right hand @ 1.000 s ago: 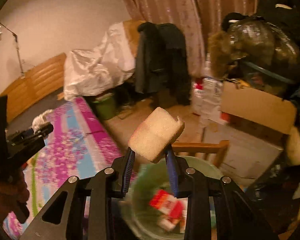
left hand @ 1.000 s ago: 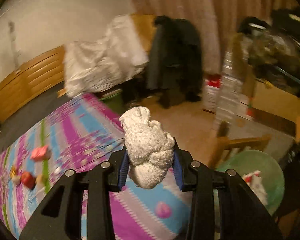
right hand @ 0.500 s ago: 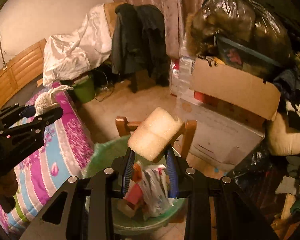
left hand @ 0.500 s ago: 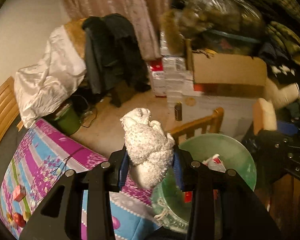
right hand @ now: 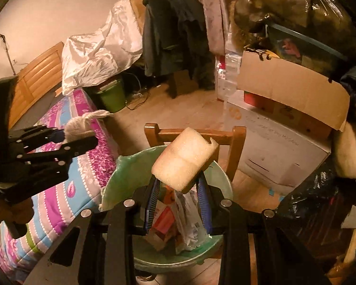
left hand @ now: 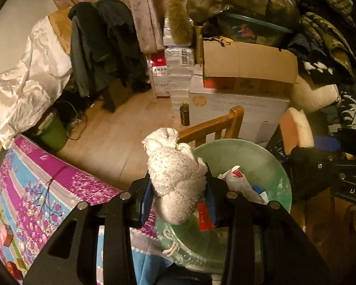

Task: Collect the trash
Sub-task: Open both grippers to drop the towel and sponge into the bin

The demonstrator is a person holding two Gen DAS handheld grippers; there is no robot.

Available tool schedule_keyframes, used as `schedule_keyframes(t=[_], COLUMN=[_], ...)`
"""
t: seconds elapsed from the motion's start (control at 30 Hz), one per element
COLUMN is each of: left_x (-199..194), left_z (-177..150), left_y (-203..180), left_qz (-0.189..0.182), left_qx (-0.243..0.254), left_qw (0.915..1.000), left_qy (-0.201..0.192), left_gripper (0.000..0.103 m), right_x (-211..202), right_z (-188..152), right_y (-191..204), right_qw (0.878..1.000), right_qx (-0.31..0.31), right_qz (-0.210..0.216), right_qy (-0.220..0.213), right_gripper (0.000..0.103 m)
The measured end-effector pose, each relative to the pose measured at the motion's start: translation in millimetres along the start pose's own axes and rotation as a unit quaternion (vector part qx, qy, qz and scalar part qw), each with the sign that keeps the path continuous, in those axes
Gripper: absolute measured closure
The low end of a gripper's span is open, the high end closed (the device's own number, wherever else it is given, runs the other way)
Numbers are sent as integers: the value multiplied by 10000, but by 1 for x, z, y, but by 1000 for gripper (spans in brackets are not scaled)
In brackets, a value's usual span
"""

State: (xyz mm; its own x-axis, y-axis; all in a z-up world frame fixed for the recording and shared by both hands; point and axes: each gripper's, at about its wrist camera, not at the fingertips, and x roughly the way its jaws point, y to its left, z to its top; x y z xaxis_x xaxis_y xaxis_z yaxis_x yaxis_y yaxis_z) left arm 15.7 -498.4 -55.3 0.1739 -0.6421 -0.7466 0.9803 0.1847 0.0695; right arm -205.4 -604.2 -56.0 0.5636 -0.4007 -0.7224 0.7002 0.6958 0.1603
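Here, nearest, the left gripper (left hand: pixel 178 199) pinches a crumpled white paper wad (left hand: pixel 175 173) over the near rim of the green-lined trash bin (left hand: pixel 256 154), its fingers closed partway on it. The right gripper (right hand: pixel 178 204) likewise clamps a pale foam sponge (right hand: pixel 185 159) — squared, one corner notched — above the wrappers in the bin. A wooden chair back (right hand: pixel 194 133) stands just behind the bin; the floral bedspread (left hand: pixel 35 190) lies beside it. Beyond — stacked cardboard boxes (left hand: pixel 246 64) and a dark coat (left hand: pixel 102 42).

The white bumpy paper wad (left hand: pixel 176 175) hides part of the green plastic-lined trash bin (left hand: pixel 261 156), the bin's bottom is cut off by the edge, and its wrappers' (right hand: pixel 187 223) print is too small to read.
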Motion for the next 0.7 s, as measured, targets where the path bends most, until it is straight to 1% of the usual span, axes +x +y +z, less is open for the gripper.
schedule_keyframes(t=[0.1,0.13,0.17,0.2,0.23,0.27,0.4,0.53,0.63,0.7], left_x=[-2,-1,-1,2,3,4,9,8,6,3], left_z=[3,4,5,5,5,4,2,0,-4,-8], left_y=[-3,-4,-5,-6,-7,-7,-4,2,11,21], left_qz=[-205,-348,-457,-530,-522,-491,-445,-418,-318,-257], left_qx=[24,37,54,67,77,87,42,-36,-177,-343], left_qw=[9997,9993,9989,9985,9986,9986,9989,9991,9993,9990], left_qy=[-90,-118,-116,-95,-99,-166,-99,-90,-125,-157], left_gripper=[67,66,62,51,45,41,41,41,41,41], right_x=[1,3,5,9,11,15,20,20,17,14], right_z=[2,2,2,1,0,-2,-7,-7,-5,-3], right_y=[1,1,1,0,-1,-2,-11,-12,-10,-3], right_qw=[9999,9998,9996,9995,9995,9996,9999,9999,9999,9997], right_qx=[-92,-145,-199,-256,-282,-288,-102,-120,-141,-200], right_qz=[96,144,186,170,114,43,11,-54,-41,-35], right_qy=[-36,-42,-26,-15,-6,51,61,46,-16,-135], right_gripper=[70,67,56,50,42,42,42,42,42,42])
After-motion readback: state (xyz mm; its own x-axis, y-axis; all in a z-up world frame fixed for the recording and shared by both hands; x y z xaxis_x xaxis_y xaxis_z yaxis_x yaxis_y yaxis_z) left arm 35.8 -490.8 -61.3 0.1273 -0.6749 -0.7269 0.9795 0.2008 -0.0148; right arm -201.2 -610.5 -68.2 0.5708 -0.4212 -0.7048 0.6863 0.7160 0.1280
